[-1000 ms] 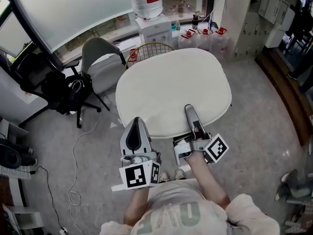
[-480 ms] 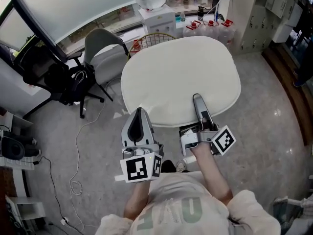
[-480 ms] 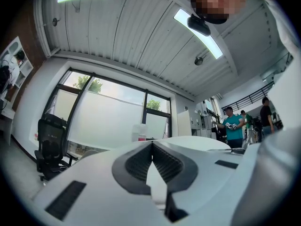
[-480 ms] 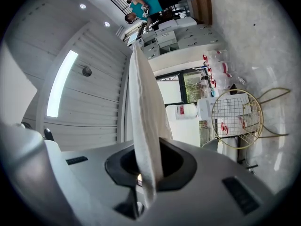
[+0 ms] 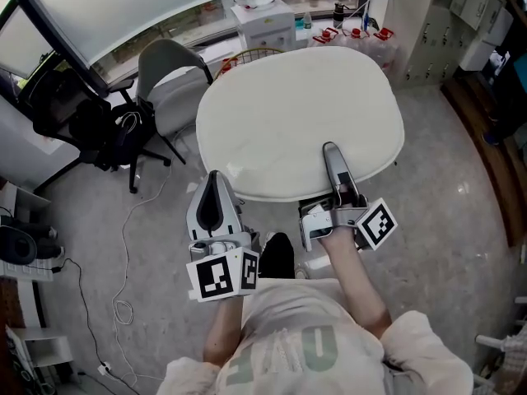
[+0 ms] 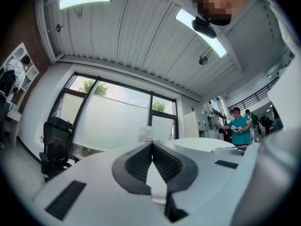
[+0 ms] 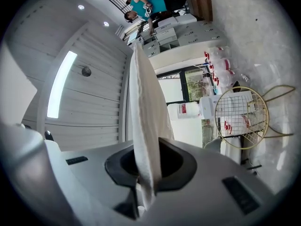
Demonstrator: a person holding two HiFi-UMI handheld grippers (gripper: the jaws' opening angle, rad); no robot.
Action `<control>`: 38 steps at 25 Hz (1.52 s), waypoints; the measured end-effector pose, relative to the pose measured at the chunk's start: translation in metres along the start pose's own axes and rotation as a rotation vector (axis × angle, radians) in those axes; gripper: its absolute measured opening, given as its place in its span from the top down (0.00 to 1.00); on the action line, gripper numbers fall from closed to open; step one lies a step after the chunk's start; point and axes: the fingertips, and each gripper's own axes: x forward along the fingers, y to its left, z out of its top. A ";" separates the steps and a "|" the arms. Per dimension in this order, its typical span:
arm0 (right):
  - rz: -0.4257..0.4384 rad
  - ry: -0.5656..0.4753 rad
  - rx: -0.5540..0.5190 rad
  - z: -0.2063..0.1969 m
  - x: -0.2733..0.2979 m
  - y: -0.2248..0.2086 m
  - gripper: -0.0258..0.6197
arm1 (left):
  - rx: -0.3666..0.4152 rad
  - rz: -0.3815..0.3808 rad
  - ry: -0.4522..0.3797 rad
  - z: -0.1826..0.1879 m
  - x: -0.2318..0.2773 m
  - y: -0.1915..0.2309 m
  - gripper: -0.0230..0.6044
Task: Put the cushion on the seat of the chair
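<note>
A big white oval cushion (image 5: 300,118) hangs level in front of me. My right gripper (image 5: 331,149) is shut on its near edge, and in the right gripper view the cushion (image 7: 143,112) rises edge-on from between the jaws of the right gripper (image 7: 145,171). My left gripper (image 5: 212,177) sits just off the cushion's near-left rim with its jaws shut and nothing between them (image 6: 151,144). A gold wire chair (image 5: 247,54) peeks out from under the cushion's far side. In the right gripper view the wire chair (image 7: 241,117) stands beyond the cushion.
A grey office chair (image 5: 169,89) stands left of the cushion, with a black chair piled with bags (image 5: 78,122) beside it. A water dispenser (image 5: 263,19) and bottles (image 5: 354,34) line the window. Cables (image 5: 123,253) trail over the floor. Lockers (image 5: 461,15) stand at the right.
My left gripper has slid left, off the cushion's near edge. The cushion, still in my right gripper, has shifted a little away from me.
</note>
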 end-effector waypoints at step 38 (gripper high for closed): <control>-0.030 -0.195 -0.012 0.039 0.375 -0.222 0.88 | -0.002 -0.166 0.086 -0.116 0.462 0.134 0.94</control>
